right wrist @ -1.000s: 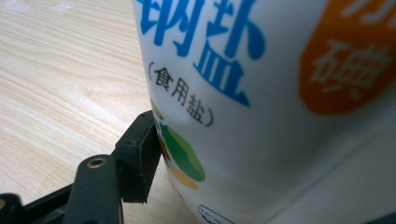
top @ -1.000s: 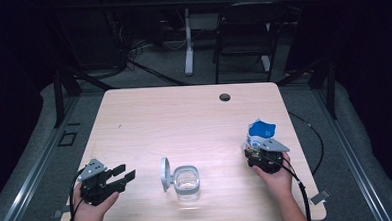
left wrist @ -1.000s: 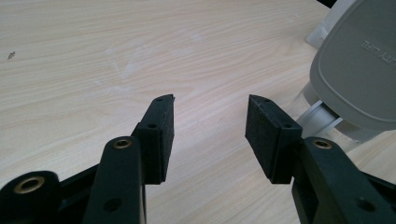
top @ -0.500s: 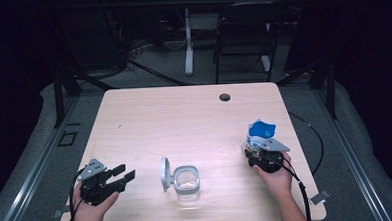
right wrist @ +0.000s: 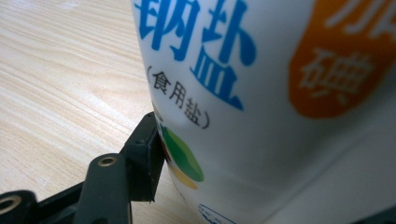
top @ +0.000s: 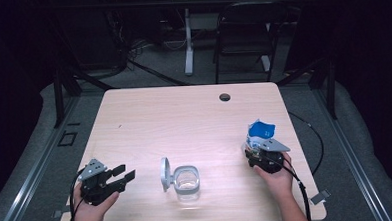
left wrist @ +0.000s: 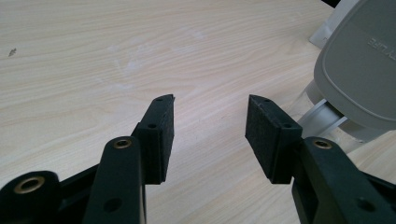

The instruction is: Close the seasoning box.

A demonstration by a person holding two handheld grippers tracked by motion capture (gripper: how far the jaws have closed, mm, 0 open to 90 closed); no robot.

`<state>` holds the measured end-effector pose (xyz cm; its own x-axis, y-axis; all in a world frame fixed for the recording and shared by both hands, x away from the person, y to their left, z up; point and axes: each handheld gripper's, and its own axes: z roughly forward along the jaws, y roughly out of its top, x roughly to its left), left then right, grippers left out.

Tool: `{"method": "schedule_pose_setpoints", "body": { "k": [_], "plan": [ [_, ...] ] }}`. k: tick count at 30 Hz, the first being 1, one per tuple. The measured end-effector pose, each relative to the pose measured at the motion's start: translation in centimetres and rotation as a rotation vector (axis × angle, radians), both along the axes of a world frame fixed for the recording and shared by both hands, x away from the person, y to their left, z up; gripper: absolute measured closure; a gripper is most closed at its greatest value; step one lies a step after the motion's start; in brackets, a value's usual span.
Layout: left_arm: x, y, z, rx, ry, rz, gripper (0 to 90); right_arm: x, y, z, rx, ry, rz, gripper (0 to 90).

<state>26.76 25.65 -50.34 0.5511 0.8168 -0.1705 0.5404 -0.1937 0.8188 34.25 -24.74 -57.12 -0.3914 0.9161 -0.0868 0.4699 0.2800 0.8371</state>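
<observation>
A white salt bag [top: 261, 131] with a blue top and blue and orange print stands at the table's right side. My right gripper [top: 254, 147] is shut on its lower part. In the right gripper view the bag [right wrist: 261, 93] looms close, and the left finger [right wrist: 147, 149] presses its side while the other finger is hidden behind it. A clear container [top: 187, 180] with its grey lid [top: 165, 174] flipped open stands near the front edge. My left gripper [top: 124, 172] rests open at the front left, with nothing between its fingers [left wrist: 161, 126] and the lid [left wrist: 359, 70] just to its right.
The wooden table [top: 184, 121] has a dark cable hole [top: 225, 96] near its far edge. A chair [top: 245, 33] and a desk leg [top: 187, 41] stand beyond the table. Cables trail from both grippers off the front edge.
</observation>
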Motion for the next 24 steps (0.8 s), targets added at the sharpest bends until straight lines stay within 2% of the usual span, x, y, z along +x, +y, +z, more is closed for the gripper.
{"method": "schedule_pose_setpoints", "body": {
  "k": [5,8,17,20,24],
  "plan": [
    [0.0,0.0,0.0,0.000,0.004,0.000,52.6,-0.1,0.0,0.1,0.001,0.003,0.004,40.2],
    [0.0,0.0,-0.1,-0.001,0.002,0.003,52.6,-0.3,-0.1,0.3,-0.024,0.007,0.021,40.2],
    [0.1,-0.1,-0.2,0.001,0.004,-0.001,52.6,-1.1,0.1,1.2,-0.019,-0.025,0.043,40.3],
    [0.1,0.0,-0.2,0.006,0.016,-0.003,52.5,-1.5,0.3,1.7,-0.042,-0.030,0.058,40.3],
    [0.2,0.0,-0.3,0.007,0.016,-0.001,52.3,-1.9,0.7,2.5,-0.046,-0.044,0.082,40.3]
  ]
}}
